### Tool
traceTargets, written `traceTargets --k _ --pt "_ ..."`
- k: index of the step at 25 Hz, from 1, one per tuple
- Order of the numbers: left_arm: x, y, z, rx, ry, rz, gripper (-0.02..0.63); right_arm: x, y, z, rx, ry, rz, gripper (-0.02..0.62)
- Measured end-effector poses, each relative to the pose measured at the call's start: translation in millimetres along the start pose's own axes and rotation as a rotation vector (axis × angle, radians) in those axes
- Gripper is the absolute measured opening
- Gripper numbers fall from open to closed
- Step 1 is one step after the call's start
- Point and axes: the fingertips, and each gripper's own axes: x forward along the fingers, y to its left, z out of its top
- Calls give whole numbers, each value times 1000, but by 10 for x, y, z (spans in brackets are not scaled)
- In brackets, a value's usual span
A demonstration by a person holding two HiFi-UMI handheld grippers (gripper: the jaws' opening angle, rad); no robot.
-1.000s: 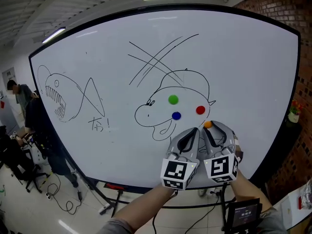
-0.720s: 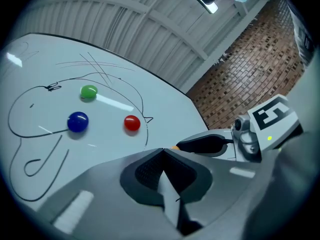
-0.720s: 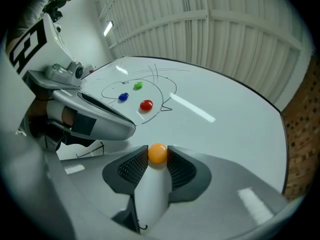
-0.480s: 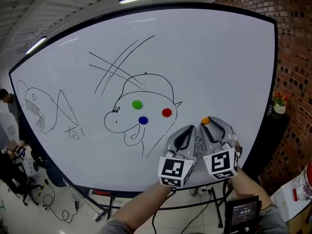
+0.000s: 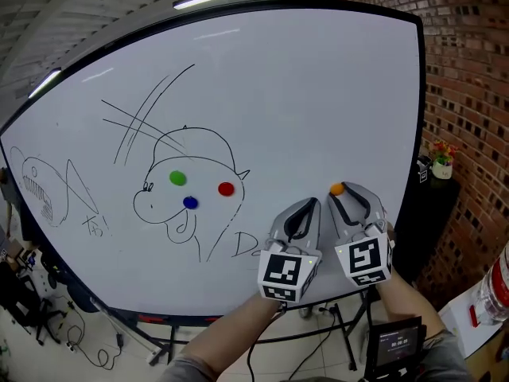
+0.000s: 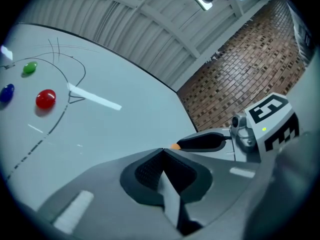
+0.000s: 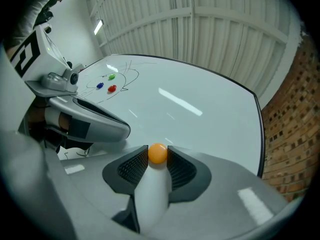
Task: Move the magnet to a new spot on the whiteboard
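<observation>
Right gripper [image 5: 340, 191] is clamped on a small orange magnet [image 7: 158, 153], the ball pinched between its two ribbed pads at the very tips. Left gripper [image 6: 162, 150] sits just beside it on its left, jaws pressed together with nothing between them. The whiteboard [image 5: 318, 94] lies straight ahead of both sets of tips; whether the magnet touches the surface cannot be told. A red magnet [image 5: 227, 188], a green one [image 5: 177, 178] and a blue one [image 5: 190, 202] sit well off to the right gripper's left, inside a marker drawing; the board ahead of the tips is bare. Judged step: carrying the magnet to its new spot, placement not yet made. To do it well, bring the tips square to this bare patch and press until the magnet seats. Then part the pads fully before drawing straight back, so it isn't dragged along. A round thing held at the pad tips could slip out under any twist, so a steady wrist matters.
</observation>
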Motion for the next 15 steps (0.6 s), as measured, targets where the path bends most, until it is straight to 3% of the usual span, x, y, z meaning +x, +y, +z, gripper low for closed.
traceTargets --k 15 --pt "768 -810 22 -5 -48 -87 -3 -278 -1070 -576 88 30 -86 127"
